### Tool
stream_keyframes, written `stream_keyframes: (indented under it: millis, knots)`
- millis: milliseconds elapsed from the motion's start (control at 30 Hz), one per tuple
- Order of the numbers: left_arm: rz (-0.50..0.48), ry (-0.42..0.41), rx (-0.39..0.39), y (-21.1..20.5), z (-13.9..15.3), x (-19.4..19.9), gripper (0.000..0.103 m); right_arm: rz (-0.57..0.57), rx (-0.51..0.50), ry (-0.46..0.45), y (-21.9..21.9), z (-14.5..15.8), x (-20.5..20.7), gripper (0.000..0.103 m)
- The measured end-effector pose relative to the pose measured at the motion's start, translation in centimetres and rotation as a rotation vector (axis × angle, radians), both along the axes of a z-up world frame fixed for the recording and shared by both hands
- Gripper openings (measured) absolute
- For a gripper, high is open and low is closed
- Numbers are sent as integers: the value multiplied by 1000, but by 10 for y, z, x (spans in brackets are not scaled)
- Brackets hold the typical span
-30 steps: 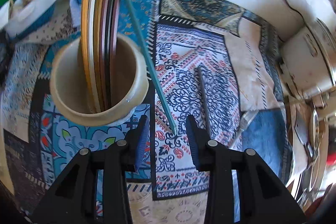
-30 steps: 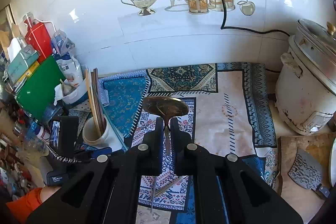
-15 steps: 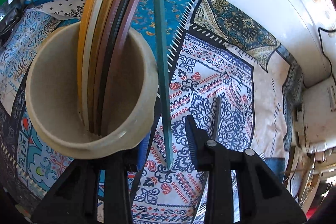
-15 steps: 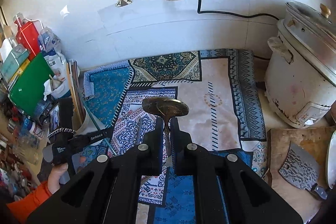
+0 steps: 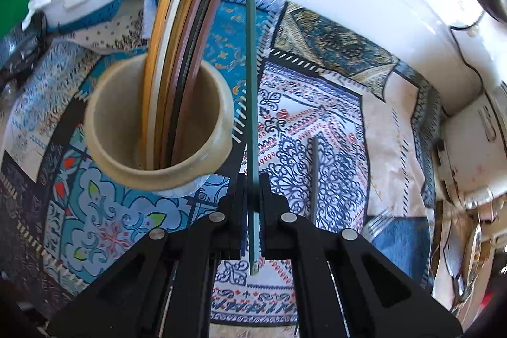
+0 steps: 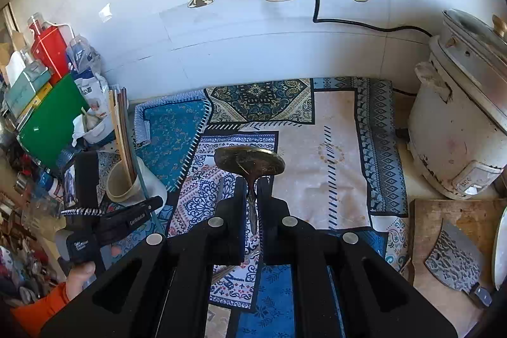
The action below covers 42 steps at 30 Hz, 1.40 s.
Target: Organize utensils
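Note:
A beige ceramic utensil cup stands on the patterned cloth and holds several wooden chopsticks. My left gripper is shut on a green chopstick, held just right of the cup's rim, outside it. A grey chopstick and a fork lie on the cloth to the right. My right gripper is shut on the handle of a brass ladle, bowl forward, above the cloth. The cup and left gripper show at left in the right wrist view.
A white rice cooker stands at the right, with a wooden board and cleaver in front of it. A green board, a red can and bags crowd the left. A white tiled wall is behind.
My left gripper has closed on the green chopstick beside the cup. My right gripper has kept hold of the ladle and shifted slightly.

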<state>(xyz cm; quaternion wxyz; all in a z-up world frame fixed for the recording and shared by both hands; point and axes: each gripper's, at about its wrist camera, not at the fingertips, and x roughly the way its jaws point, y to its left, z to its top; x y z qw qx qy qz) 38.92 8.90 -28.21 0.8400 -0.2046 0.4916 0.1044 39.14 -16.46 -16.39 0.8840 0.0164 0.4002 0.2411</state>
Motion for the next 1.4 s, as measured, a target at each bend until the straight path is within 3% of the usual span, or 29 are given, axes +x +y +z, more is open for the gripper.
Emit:
stream_keyframes:
  millis: [167,333,500,600,833,967,1167,1233,1300,1367,1400]
  knots:
    - [-68,-95,56,-6,33,-23,4,45,4,-23,21,8,-2,6]
    - [-68,-182,89,8,67,-37,4,100,6,-45,47,15,-7,6]
    - [-138,-160,42,32,79,-48,0,134,12,-48,63,15,-12,6]
    - [-194,-92,56,40,71,-61,0,145,13,-44,70,15,-14,6]
    - [-310,114,60,42,20,-76,1,138,18,-25,72,9,-13,6]
    - [-380,164,93,27,-10,-66,20,125,17,-5,68,4,-13,6]
    - [-402,238,112,16,-52,-47,20,99,1,4,53,1,-17,6]
    - [-403,225,126,13,-54,-46,20,86,-3,9,45,-1,-18,6]
    - [-418,238,119,12,-55,-47,17,73,-6,15,39,-4,-18,6]
    - [-425,241,128,10,-56,-50,5,63,-9,22,34,-7,-18,6]
    - [-432,247,116,11,-56,-53,5,59,-9,24,32,-8,-18,6]
